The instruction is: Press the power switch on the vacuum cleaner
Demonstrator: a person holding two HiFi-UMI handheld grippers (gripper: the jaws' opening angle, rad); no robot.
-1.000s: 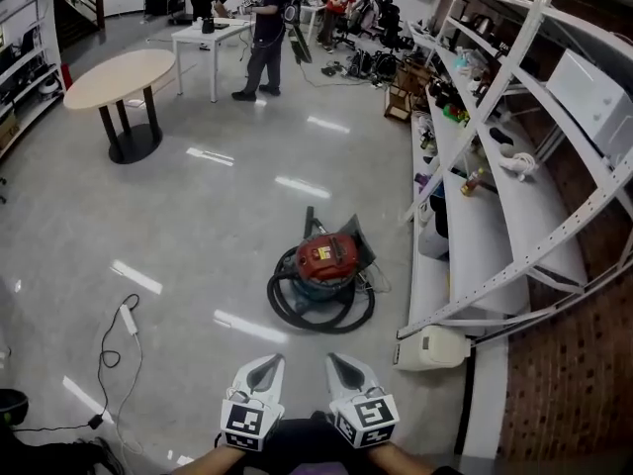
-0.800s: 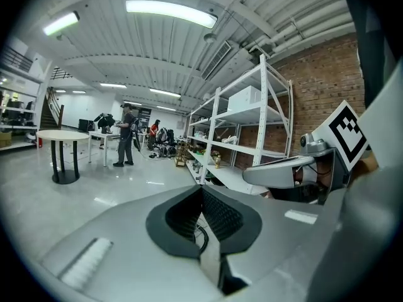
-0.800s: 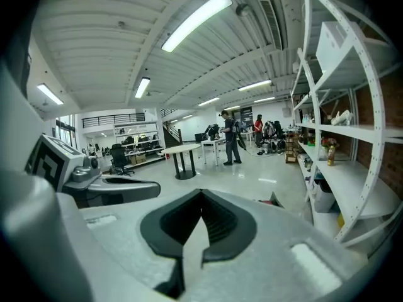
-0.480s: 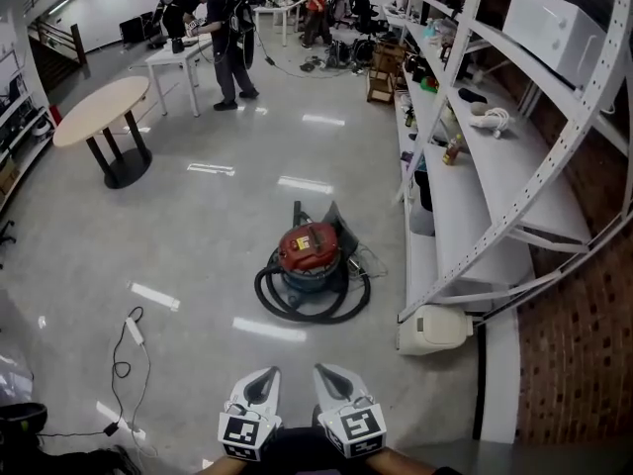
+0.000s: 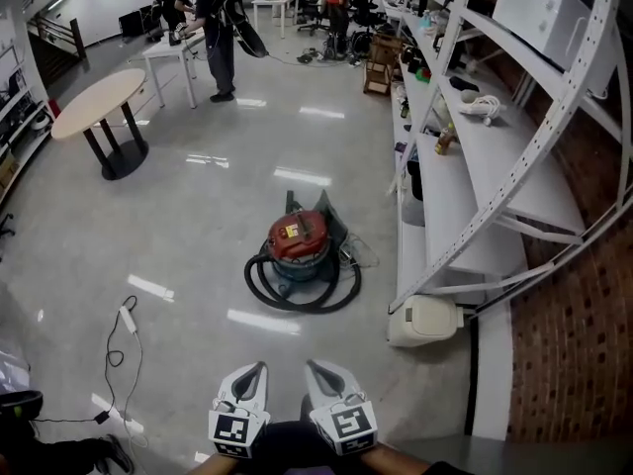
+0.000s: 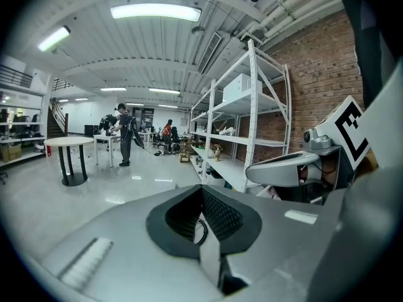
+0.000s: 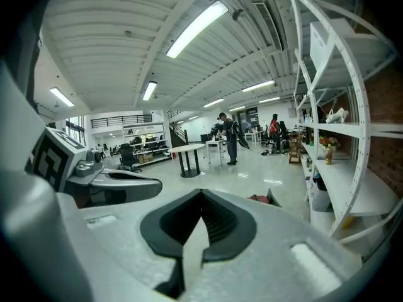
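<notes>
While we hold both claws low in front of us, the vacuum (image 5: 300,257) sits on the glossy grey floor (image 5: 178,236) well ahead of them, near the foot of the white rack (image 5: 465,206) on our right. It is a squat drum machine: a round red lid (image 5: 295,234) with a pale label on top, a darker blue-grey body beneath, and a thick black hose (image 5: 302,301) coiled on the floor around its base. Something dark and flat stands propped up just behind it. We cannot make out the switch from this far off. The left claw (image 5: 257,368) and right claw (image 5: 313,366) lie side by side at the bottom of the head view, each pressed together with nothing between its jaws, both well apart from the vacuum. In the right gripper view a sliver of the red lid shows just beyond that claw's tip. A thin cable (image 5: 117,344) trails across the floor to our left, and a round desk (image 5: 99,97) stands farther off.
</notes>
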